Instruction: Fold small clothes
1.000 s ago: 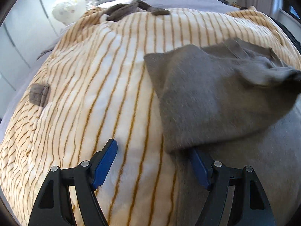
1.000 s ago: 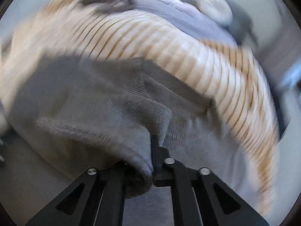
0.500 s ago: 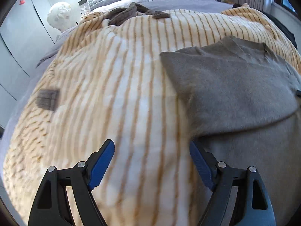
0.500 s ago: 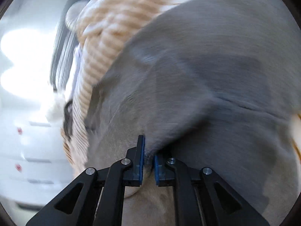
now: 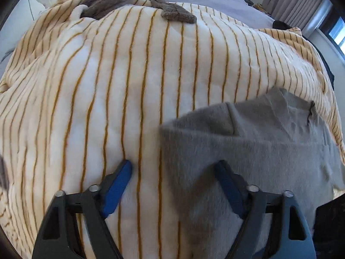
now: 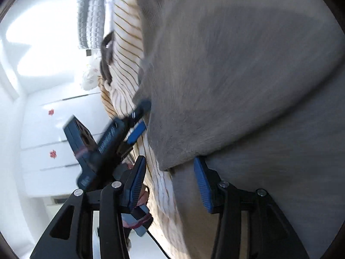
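Left wrist view: the left tool [image 5: 172, 170] stands with its jaws apart and holds nothing. Its left pad rests over the striped blanket [image 5: 107, 86]; its right pad lies over the near left part of the grey sweater [image 5: 248, 146]. The left edge of the sweater therefore runs between the two pads, from the tool away toward the far side of the bed. The sweater lies flat on the blanket, to the right of the left tool, with a folded layer and the neckline at its far end.

Right wrist view: this camera is rolled, so the blanket [image 6: 127, 49] appears upright on the left of the sweater [image 6: 248, 75]. The right tool [image 6: 170, 179] is also spread and empty. A corner of the upper sweater layer ends just ahead of the gap between its pads. The left tool [image 6: 138, 118] is visible beyond, at the same sweater edge.

Judgement: both tools are equally near that edge, so either could grip it for the next fold.
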